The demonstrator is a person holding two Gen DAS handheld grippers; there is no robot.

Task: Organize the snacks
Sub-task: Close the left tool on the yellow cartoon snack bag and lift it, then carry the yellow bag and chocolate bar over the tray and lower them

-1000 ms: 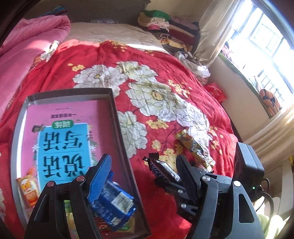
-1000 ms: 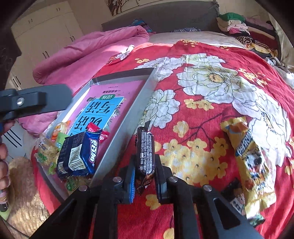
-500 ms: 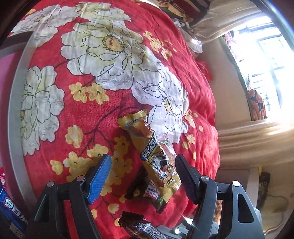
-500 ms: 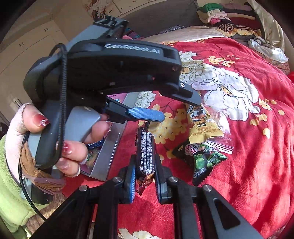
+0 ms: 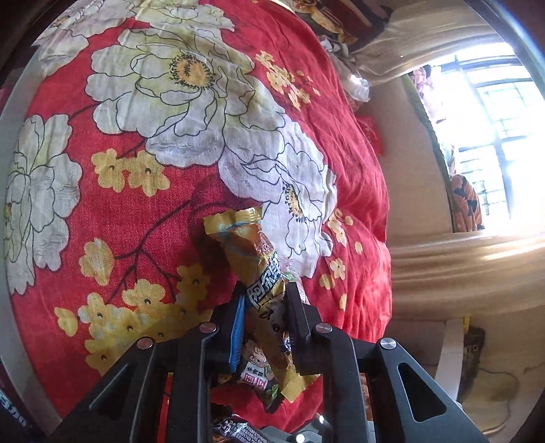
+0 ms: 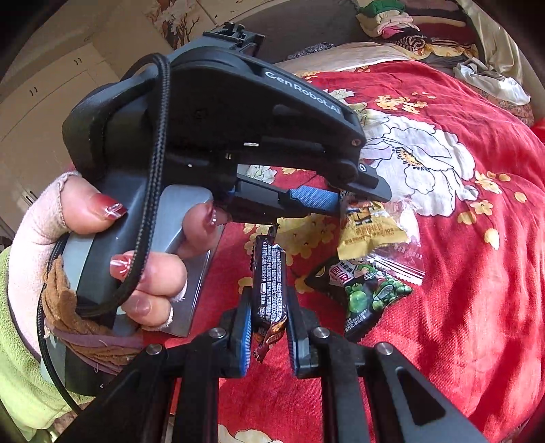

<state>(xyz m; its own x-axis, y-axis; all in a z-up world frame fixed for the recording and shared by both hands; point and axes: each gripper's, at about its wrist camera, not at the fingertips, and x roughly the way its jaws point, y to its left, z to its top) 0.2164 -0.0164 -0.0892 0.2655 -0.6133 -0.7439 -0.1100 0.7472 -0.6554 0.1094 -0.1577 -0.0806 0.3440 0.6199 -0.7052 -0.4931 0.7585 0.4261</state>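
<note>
In the left wrist view my left gripper [image 5: 265,293] is closing on a long yellow snack packet [image 5: 245,245], both pads pressing its middle just above the red flowered bedspread [image 5: 143,218]. A dark green-pea packet [image 5: 259,371] lies under the yellow packet's near end. Seen from the right wrist, my right gripper [image 6: 268,296] is shut on a dark chocolate bar [image 6: 269,276] that stands upright between the pads. The left gripper [image 6: 354,201], held by a hand [image 6: 146,269], reaches across over the yellow packet [image 6: 371,231] and the pea packet [image 6: 368,293].
The grey tray's rim [image 5: 10,170] runs along the left edge, and its corner [image 6: 194,289] shows below the hand. Folded clothes [image 6: 391,24] are piled at the head of the bed. The bed's edge drops to a wall [image 5: 419,177] under a bright window.
My left gripper swung from over the tray to the yellow packet, then closed on it. The right gripper kept the chocolate bar and shifted right, away from the tray.
</note>
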